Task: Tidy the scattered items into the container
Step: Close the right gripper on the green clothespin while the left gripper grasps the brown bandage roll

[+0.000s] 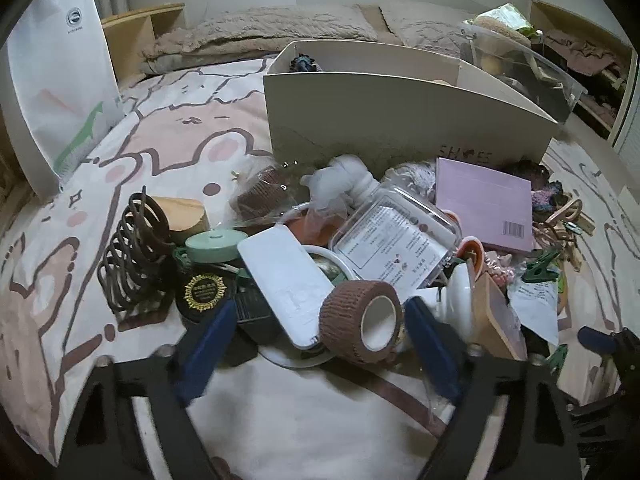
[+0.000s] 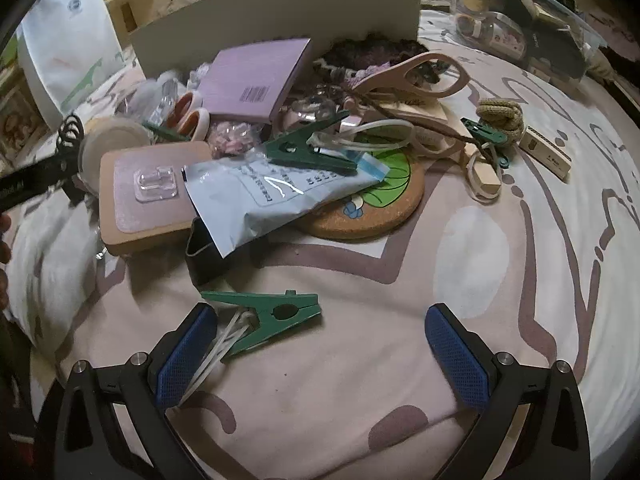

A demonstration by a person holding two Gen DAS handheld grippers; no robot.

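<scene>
A white shoe box (image 1: 384, 116) stands open on the bed behind a pile of scattered items; its wall also shows in the right wrist view (image 2: 276, 16). My left gripper (image 1: 320, 320) is open, its blue fingers either side of a brown bandage roll (image 1: 362, 316) and a white flat case (image 1: 284, 276). My right gripper (image 2: 320, 324) is open and empty over the bedsheet, with a green clothes peg (image 2: 268, 316) by its left finger. A pink book (image 2: 256, 78), scissors (image 2: 416, 76), a cork coaster (image 2: 384, 200) and a foil pouch (image 2: 264, 196) lie ahead.
A white paper bag (image 1: 60, 80) stands at the left. A clear plastic bin (image 1: 520, 68) with items sits right of the shoe box. A brown spiral hair clip (image 1: 132, 252), black tin (image 1: 204, 292) and clear jar (image 1: 396, 236) lie in the pile. Pillows (image 1: 260, 36) lie behind.
</scene>
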